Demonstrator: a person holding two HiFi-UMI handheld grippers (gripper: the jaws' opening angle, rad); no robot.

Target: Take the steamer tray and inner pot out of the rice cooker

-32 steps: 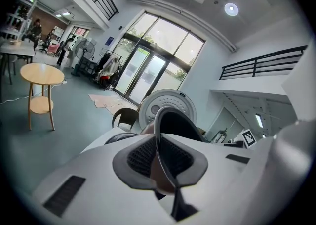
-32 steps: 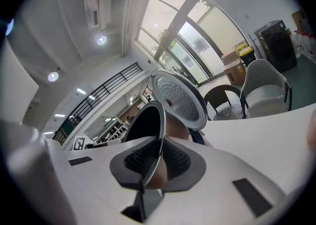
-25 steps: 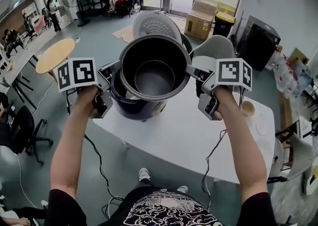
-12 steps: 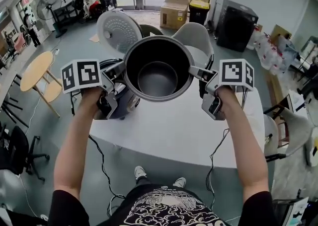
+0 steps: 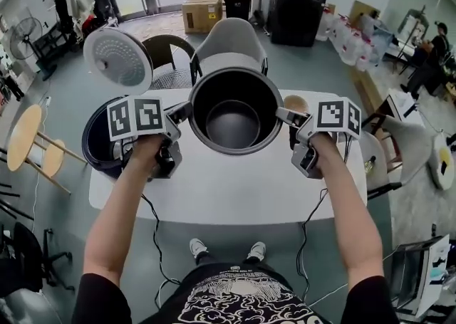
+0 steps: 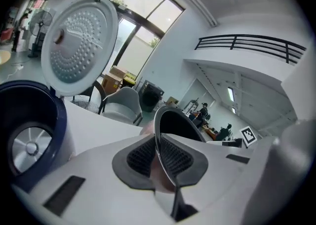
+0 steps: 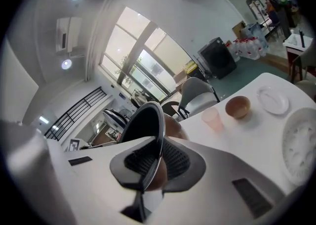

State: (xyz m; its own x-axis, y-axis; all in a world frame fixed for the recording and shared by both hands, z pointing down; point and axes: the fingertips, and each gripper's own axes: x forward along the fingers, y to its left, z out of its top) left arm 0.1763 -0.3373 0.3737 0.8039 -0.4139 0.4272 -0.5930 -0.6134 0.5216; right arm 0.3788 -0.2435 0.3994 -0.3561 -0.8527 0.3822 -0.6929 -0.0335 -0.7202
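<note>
Closest in, the left gripper [image 5: 187,110] and right gripper [image 5: 282,114] are each pinched down narrow on opposite sides of the inner pot [image 5: 234,124]. In both gripper views the thin metal rim runs right between the ribbed pads [image 6: 140,156], so it's a proper two-sided hold. The pot is out of the cooker and looks to be hanging level over the white table [image 5: 235,191], just right of the dark blue rice cooker [image 5: 100,146] with its lid [image 5: 117,59] flipped up.

My read is this is the set-down. Lower both sides at the same rate so the pot doesn't tip or slide on that skinny rim. Land the base flat on bare table, and only loosen once the table is taking the weight.

Aim clear of the stuff farther back on the right: pink cup [image 7: 212,118], brown bowl [image 7: 238,106], small plate [image 7: 273,99]. What looks like the steamer tray [image 7: 301,145], white and perforated, sits over there too, so I'd guess that part's done.
</note>
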